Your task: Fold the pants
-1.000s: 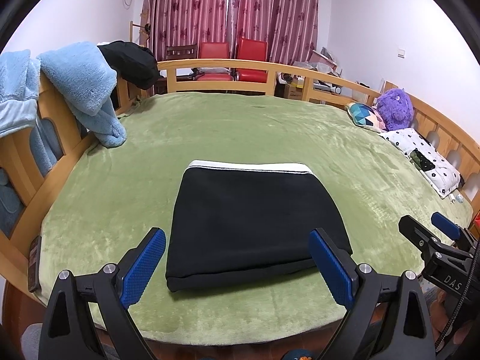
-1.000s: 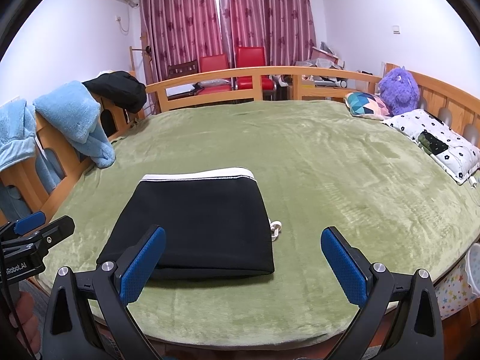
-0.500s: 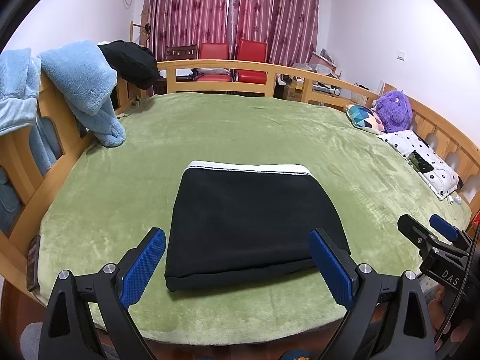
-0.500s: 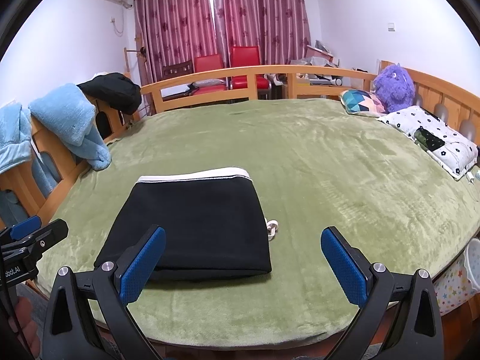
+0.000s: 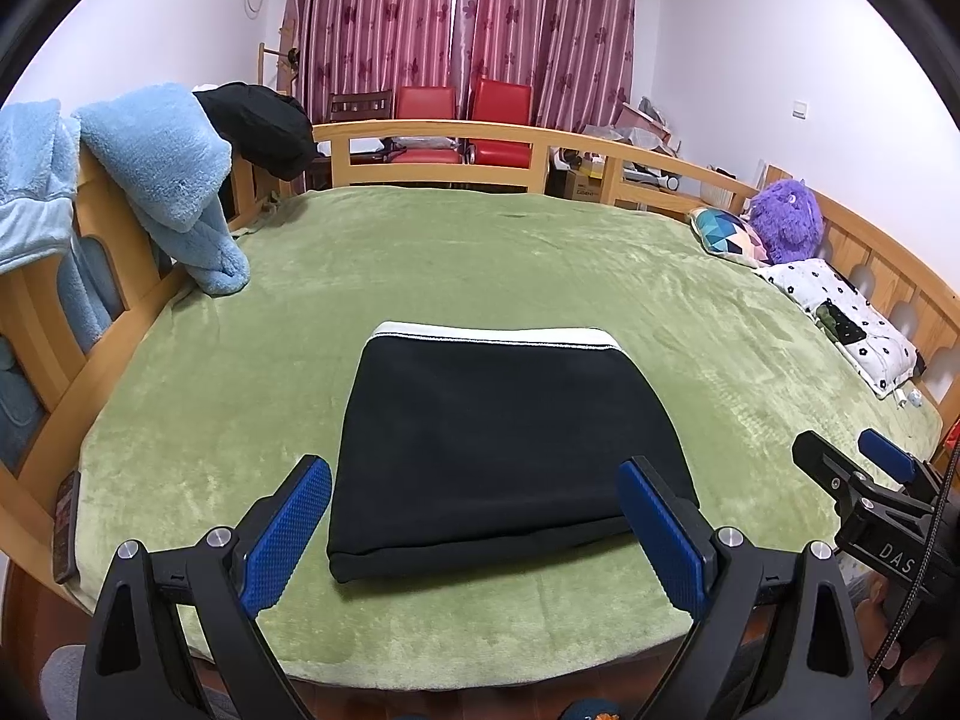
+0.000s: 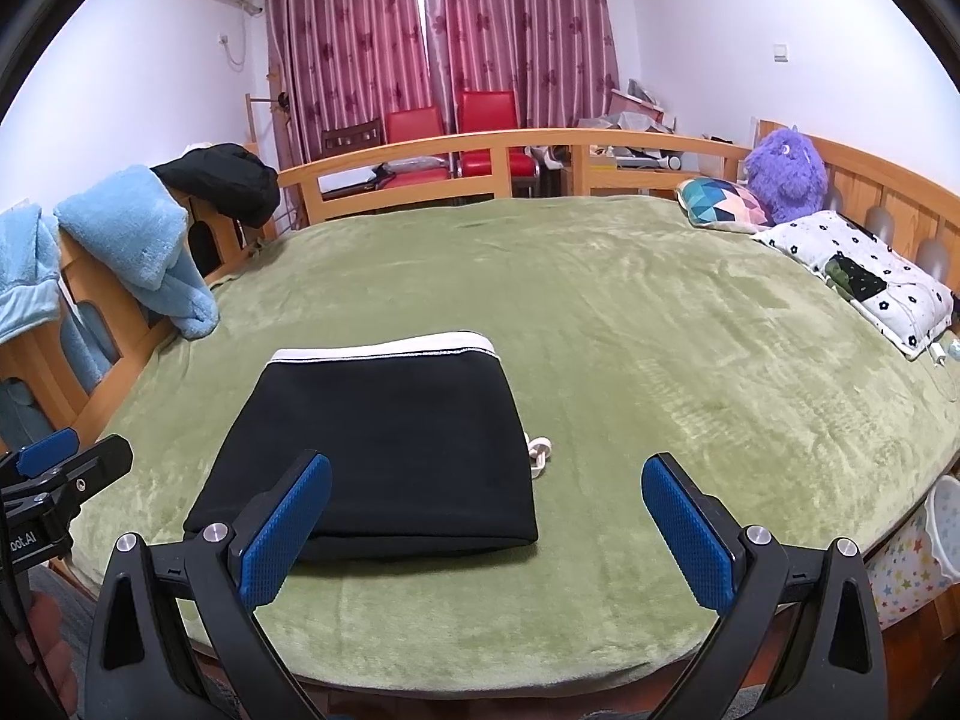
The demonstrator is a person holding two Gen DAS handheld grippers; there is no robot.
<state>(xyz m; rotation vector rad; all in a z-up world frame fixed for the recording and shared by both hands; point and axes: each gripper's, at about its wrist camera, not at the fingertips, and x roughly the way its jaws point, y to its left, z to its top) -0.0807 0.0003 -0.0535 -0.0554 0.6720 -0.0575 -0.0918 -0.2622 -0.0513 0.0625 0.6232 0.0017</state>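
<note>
One pair of black pants (image 5: 504,444), folded into a compact rectangle, white waistband at far edge, lies flat near the front edge of the green bed (image 5: 540,258). White drawstring (image 6: 539,455) pokes out its right side. Left hand-held gripper (image 5: 474,534) jaws wide apart, holding nothing, just short of the pants' near edge. Right hand-held gripper (image 6: 486,534) also spread, holding nothing. Two red chairs (image 5: 462,120), one purple plush (image 5: 786,219), two pillows, one blue blanket (image 5: 162,174) on rail.

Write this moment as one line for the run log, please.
pants: folded, flat on green blanket | left gripper: open, empty | right gripper: open, empty | white drawstring: showing at the pants' right edge
</note>
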